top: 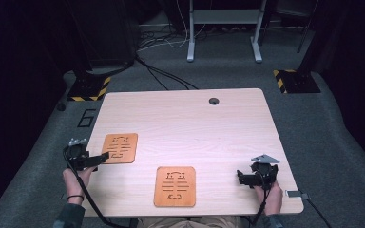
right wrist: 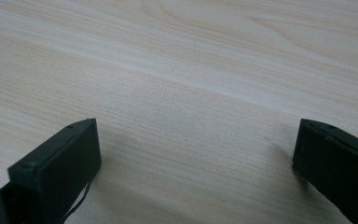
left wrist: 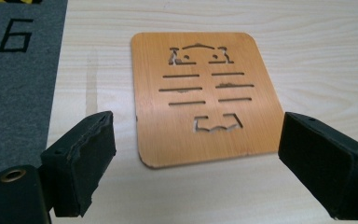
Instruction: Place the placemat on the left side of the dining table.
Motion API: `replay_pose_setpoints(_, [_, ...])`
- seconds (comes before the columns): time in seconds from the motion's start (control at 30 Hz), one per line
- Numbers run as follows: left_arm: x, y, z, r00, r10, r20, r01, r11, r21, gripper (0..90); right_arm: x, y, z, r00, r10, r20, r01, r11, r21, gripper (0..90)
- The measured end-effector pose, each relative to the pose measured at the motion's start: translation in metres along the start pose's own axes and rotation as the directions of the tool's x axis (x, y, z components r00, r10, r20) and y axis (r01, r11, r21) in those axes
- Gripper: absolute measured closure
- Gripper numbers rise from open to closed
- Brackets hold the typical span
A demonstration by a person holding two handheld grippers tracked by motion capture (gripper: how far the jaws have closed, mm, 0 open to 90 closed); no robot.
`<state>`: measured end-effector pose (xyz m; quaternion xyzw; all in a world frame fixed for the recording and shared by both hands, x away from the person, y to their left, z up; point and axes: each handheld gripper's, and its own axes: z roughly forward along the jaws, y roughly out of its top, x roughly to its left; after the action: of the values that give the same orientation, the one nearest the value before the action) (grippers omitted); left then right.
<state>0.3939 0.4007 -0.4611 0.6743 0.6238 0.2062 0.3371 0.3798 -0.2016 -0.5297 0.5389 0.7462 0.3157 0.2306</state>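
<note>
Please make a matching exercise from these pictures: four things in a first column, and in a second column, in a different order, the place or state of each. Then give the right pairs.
Things:
1. left gripper
2. right gripper
3. wooden mat at the left
4. wooden mat in the middle

Places or states:
A. lies close to the near edge of the table
B. open, over bare wood, no mat before it
C. open, pointed at a mat lying flat just ahead
D. lies near the table's left edge

Right pairs: 1-C, 2-B, 3-D, 4-A
</note>
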Motion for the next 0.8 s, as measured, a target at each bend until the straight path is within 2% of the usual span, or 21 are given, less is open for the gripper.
replay_pose_setpoints(0.13, [-0.002, -0.017, -0.007, 0.9997, 0.021, -0.016, -0.021, 0.9998, -0.005, 10.2, 0.0, 0.0, 0.0, 1.0, 0.001, 0.0, -0.001, 1.0, 0.0, 0.0])
replay_pose_setpoints(0.23, [0.0, -0.029, -0.01, 0.9998, 0.007, -0.02, -0.008, 0.9999, -0.011, 10.1, 0.0, 0.0, 0.0, 1.0, 0.001, 0.0, -0.001, 1.0, 0.0, 0.0])
replay_pose_setpoints(0.4, [0.004, -0.051, -0.011, 0.9988, 0.008, -0.049, -0.008, 1.0, -0.005, 9.2, 0.0, 0.0, 0.0, 1.0, 0.001, 0.0, -0.001, 1.0, 0.0, 0.0])
replay_pose_setpoints(0.6, [0.007, -0.071, -0.004, 0.9966, 0.03, -0.077, -0.029, 0.9995, 0.014, 6.6, 0.0, 0.0, 0.0, 1.0, 0.001, 0.0, -0.001, 1.0, 0.0, 0.0])
replay_pose_setpoints(0.7, [0.009, -0.08, 0.005, 0.9951, 0.04, -0.091, -0.036, 0.9985, 0.041, 4.7, 0.0, 0.0, 0.0, 1.0, 0.002, 0.0, -0.002, 1.0, 0.0, 0.0])
replay_pose_setpoints(0.77, [0.008, -0.084, 0.009, 0.9897, 0.067, -0.126, -0.063, 0.9972, 0.041, 3.2, 0.0, 0.0, 0.0, 1.0, 0.001, 0.0, -0.001, 1.0, 0.0, 0.0])
replay_pose_setpoints(0.8, [0.008, -0.085, 0.009, 0.9899, 0.066, -0.125, -0.062, 0.9974, 0.036, 2.7, 0.0, 0.0, 0.0, 1.0, 0.001, 0.001, -0.001, 1.0, 0.0, 0.0])
